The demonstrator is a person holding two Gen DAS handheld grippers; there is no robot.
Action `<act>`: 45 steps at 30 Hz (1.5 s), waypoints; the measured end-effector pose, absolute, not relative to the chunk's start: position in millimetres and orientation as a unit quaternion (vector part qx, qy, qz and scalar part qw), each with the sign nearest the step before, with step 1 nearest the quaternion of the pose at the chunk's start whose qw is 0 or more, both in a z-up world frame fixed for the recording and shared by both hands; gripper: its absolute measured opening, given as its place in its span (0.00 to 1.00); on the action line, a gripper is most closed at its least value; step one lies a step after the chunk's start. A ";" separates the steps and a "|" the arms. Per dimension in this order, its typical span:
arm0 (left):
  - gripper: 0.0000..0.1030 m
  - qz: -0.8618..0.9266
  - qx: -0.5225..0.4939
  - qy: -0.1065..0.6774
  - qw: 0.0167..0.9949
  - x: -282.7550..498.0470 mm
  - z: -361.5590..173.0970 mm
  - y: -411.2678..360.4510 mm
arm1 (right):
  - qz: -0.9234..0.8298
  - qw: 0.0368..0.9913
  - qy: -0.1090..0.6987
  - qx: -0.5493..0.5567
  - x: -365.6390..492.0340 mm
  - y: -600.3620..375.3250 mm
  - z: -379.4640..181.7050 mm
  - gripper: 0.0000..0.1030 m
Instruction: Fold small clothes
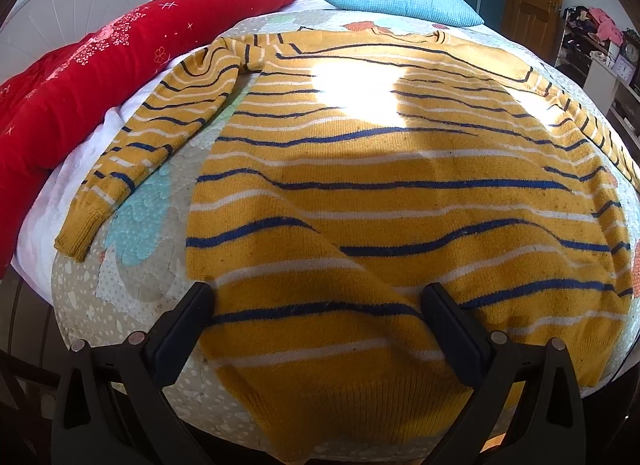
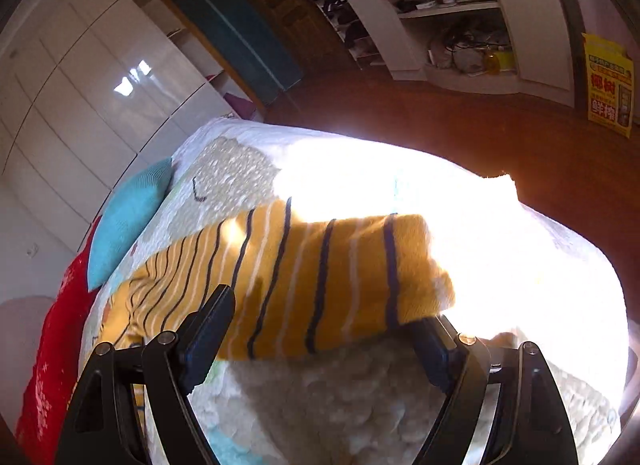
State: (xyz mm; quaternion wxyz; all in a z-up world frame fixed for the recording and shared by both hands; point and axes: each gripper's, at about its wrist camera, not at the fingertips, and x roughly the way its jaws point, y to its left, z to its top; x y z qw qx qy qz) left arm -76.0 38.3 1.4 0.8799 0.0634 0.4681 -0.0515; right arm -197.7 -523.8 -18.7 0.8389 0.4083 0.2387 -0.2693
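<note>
Left wrist view: left tool (image 1: 318, 307) nearest, jaws apart, straddling hem of striped sweater (image 1: 400, 193), pads not pressing. Sweater lies spread on bed (image 1: 132, 285), left sleeve (image 1: 160, 137) out toward red blanket (image 1: 100, 65).

Right wrist view: right tool (image 2: 324, 329) jaws apart, nothing clamped, sweater edge just ahead.

Step judged: start of fold. Next: pinch sleeve or side edge, carry it across body.

Hard sunlight is glaring across the mustard striped knit sweater (image 1: 400, 193) and washing out the pale patterned quilted bedspread (image 2: 500, 265); fisheye edges are bending, darkening.
</note>
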 end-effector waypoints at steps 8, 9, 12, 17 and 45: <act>1.00 -0.078 0.011 0.467 0.881 -79.5 16.6 52.6 | -0.275 0.834 0.195 0.438 -192.6 -583.6 24.1 0.05; 1.00 -0.082 0.000 0.465 0.881 -80.8 20.4 56.9 | -0.284 0.839 0.192 0.423 -191.6 -586.1 37.8 0.05; 1.00 -0.088 -0.023 0.451 0.888 -86.2 34.1 70.2 | -0.308 0.845 0.189 0.395 -180.3 -591.4 71.3 0.05; 1.00 -0.076 -0.050 0.419 0.903 -95.9 55.1 99.4 | -0.264 0.880 0.219 0.328 -115.2 -546.0 115.2 0.05; 1.00 0.021 -0.183 0.393 0.901 -130.4 23.3 253.2 | 0.057 0.901 0.385 -0.194 147.5 33.3 6.5 0.72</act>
